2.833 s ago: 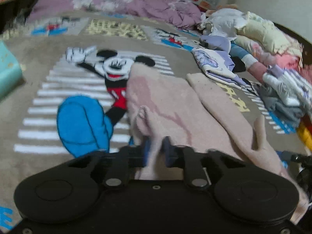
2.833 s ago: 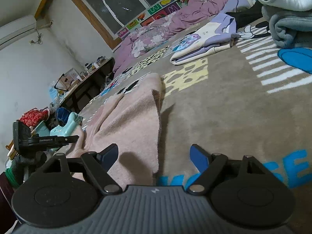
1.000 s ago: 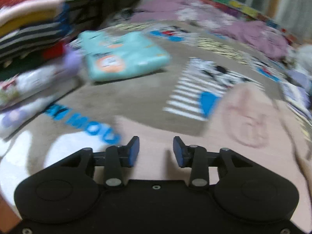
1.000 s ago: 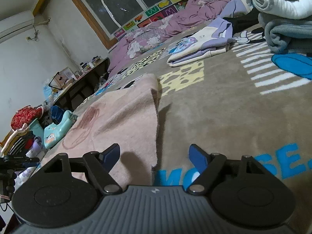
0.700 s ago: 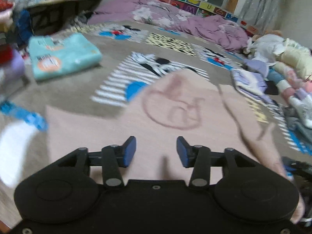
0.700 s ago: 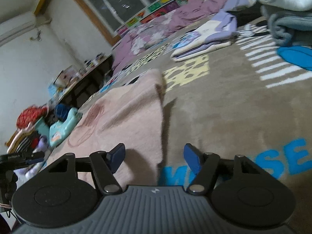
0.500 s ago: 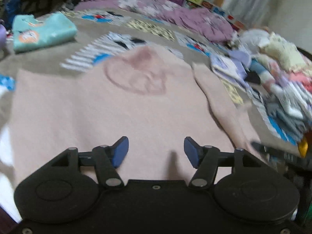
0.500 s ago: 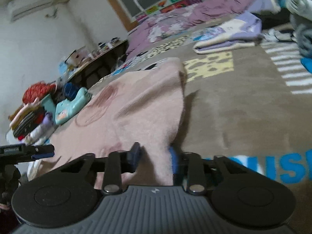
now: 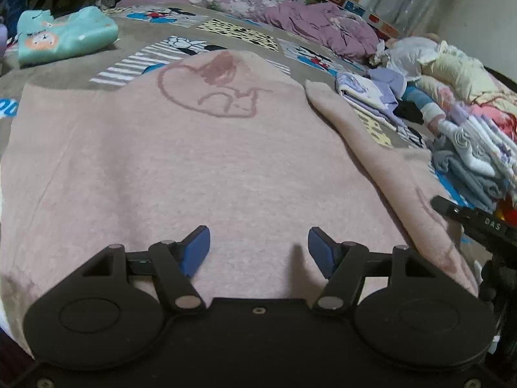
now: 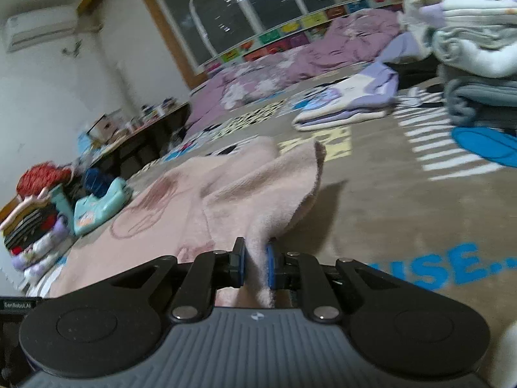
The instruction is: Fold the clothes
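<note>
Underfoot, a brown cartoon-print rug (image 9: 74, 71) covers the floor, and the pink sweater (image 9: 194, 161) lies spread flat on it, front up, with an outlined drawing on the chest. Beyond the sweater, a purple quilt (image 9: 307, 22) is bunched along the wall under a dark window (image 10: 258, 9). A folded teal garment (image 9: 64, 34) sits on the rug past the sweater's far left corner, and a folded lavender top (image 9: 368, 92) lies just beyond the sweater's right sleeve. Heaped clothes (image 9: 468, 135) stand further right of that sleeve. A low desk (image 10: 139, 135) with small clutter stands against the white wall, and an air conditioner (image 10: 38, 30) hangs above.

The left gripper (image 9: 258, 249) hovers over the sweater's lower body; its fingers have just been opening and stand well apart, with only flat fabric below them. The right gripper (image 10: 255, 266) has just been closing and its fingers are clamped on the sweater's right edge, which rises in a fold.
</note>
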Tool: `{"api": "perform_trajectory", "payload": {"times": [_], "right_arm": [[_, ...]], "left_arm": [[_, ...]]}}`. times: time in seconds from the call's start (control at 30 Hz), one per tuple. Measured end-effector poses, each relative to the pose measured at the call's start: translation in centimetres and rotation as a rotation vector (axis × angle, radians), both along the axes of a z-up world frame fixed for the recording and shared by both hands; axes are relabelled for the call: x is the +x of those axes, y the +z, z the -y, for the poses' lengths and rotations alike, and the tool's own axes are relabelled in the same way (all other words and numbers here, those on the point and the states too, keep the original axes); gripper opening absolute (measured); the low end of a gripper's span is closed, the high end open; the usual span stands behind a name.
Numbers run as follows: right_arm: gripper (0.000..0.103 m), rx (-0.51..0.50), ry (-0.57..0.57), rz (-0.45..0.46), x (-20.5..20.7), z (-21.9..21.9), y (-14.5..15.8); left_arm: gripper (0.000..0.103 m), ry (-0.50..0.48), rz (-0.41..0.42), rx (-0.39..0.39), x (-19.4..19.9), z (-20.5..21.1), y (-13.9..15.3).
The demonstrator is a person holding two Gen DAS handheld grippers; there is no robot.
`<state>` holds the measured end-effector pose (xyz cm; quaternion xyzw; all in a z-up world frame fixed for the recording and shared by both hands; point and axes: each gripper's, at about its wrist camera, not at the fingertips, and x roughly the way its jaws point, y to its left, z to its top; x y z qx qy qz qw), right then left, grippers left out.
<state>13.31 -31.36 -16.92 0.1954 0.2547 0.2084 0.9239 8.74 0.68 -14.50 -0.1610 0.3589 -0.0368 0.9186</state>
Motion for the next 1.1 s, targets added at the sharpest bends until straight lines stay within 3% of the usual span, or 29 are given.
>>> {"api": "perform_trajectory", "payload": {"times": [0.5, 1.0, 1.1], "right_arm": [[0.015, -0.019, -0.185, -0.016, -2.7, 4.2, 0.1], [0.012, -0.109, -0.338, -0.101, -5.0, 7.4, -0.9], [0.016, -0.073, -0.398, -0.128, -5.4, 8.9, -1.2]], "left_arm": [[0.068, 0.012, -0.007, -0.045, -0.3, -0.5, 0.1], [0.072, 0.009, -0.003, -0.053, 0.1, -0.4, -0.1], [0.072, 0.005, 0.004, -0.053, 0.1, -0.3, -0.1]]}}
